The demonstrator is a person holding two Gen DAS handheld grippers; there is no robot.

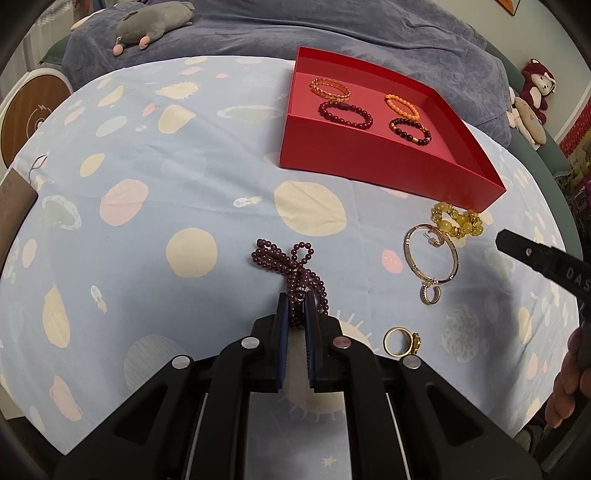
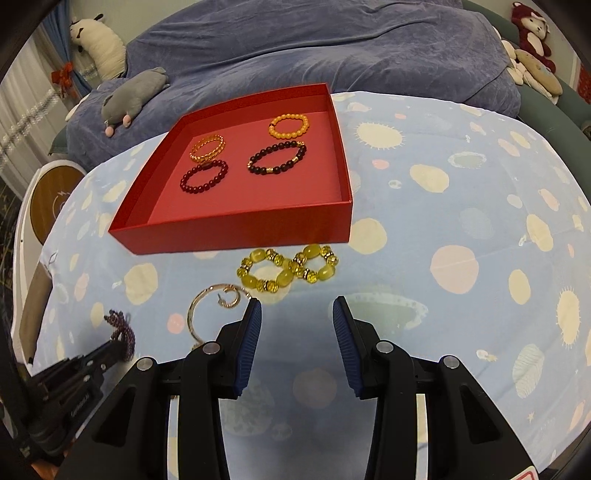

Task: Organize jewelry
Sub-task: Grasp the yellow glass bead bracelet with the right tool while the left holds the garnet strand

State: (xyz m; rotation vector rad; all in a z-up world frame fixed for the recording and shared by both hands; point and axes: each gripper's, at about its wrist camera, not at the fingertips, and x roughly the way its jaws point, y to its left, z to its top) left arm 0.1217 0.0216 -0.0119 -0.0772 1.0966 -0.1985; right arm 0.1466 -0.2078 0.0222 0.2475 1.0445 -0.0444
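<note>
My left gripper (image 1: 296, 301) is shut on a dark purple bead strand (image 1: 288, 262) that lies bunched on the cloth; it also shows in the right wrist view (image 2: 122, 328). A red tray (image 1: 384, 168) (image 2: 236, 232) holds a gold chain bangle (image 1: 330, 89), a dark red bead bracelet (image 1: 345, 114), an orange bead bracelet (image 1: 402, 106) and a black bead bracelet (image 1: 410, 131). A yellow bead bracelet (image 2: 288, 271) (image 1: 458, 221) lies twisted in front of the tray. My right gripper (image 2: 297, 314) is open and empty, just short of it.
A thin metal bangle (image 1: 431, 254) (image 2: 207, 299) with a hoop earring inside, a small hoop (image 1: 429, 294) and a gold ring (image 1: 400, 341) lie on the spotted blue cloth (image 1: 166, 177). A grey plush (image 1: 153, 24) lies on the blue blanket behind.
</note>
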